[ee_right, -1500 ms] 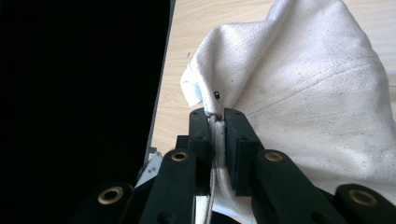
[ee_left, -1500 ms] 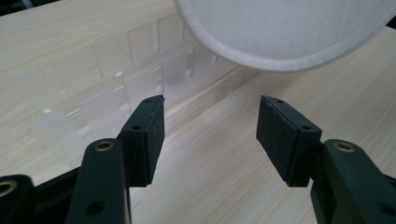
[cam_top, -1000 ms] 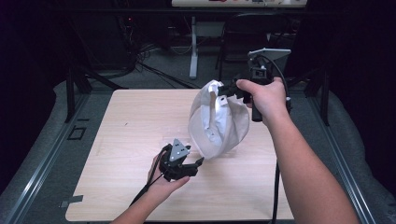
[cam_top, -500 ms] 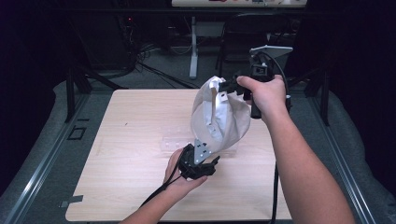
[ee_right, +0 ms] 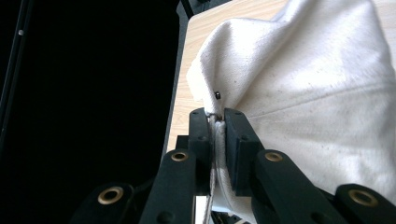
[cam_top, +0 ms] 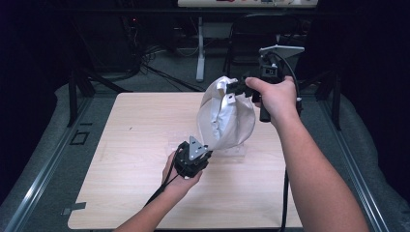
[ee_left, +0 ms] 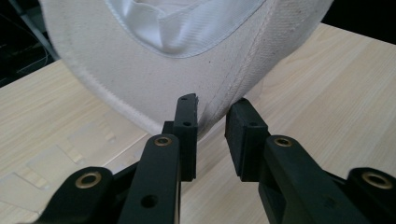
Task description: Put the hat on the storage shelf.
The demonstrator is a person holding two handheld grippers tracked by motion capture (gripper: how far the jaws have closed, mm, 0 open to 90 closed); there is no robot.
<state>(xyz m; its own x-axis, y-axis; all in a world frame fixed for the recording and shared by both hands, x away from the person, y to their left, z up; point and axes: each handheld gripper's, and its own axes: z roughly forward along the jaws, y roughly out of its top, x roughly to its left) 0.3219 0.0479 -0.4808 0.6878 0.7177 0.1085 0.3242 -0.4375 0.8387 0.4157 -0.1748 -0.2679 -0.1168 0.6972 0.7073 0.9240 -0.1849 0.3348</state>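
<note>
Right gripper [cam_top: 240, 88] upper right of centre, clamped tight on white cloth hat [cam_top: 225, 116], dangling mid-frame above table [cam_top: 125, 140]; left gripper [cam_top: 202, 146] below, jaws slightly apart astride its bottom edge

Your left gripper [ee_left: 211, 126] looks up at the white fabric cap [ee_left: 154, 70], its lining showing at the top. Your jaws stand apart, with the cap's lower edge just at their tips, the left tip against the cloth. Below lies the pale wooden tabletop [ee_left: 336, 88].
</note>
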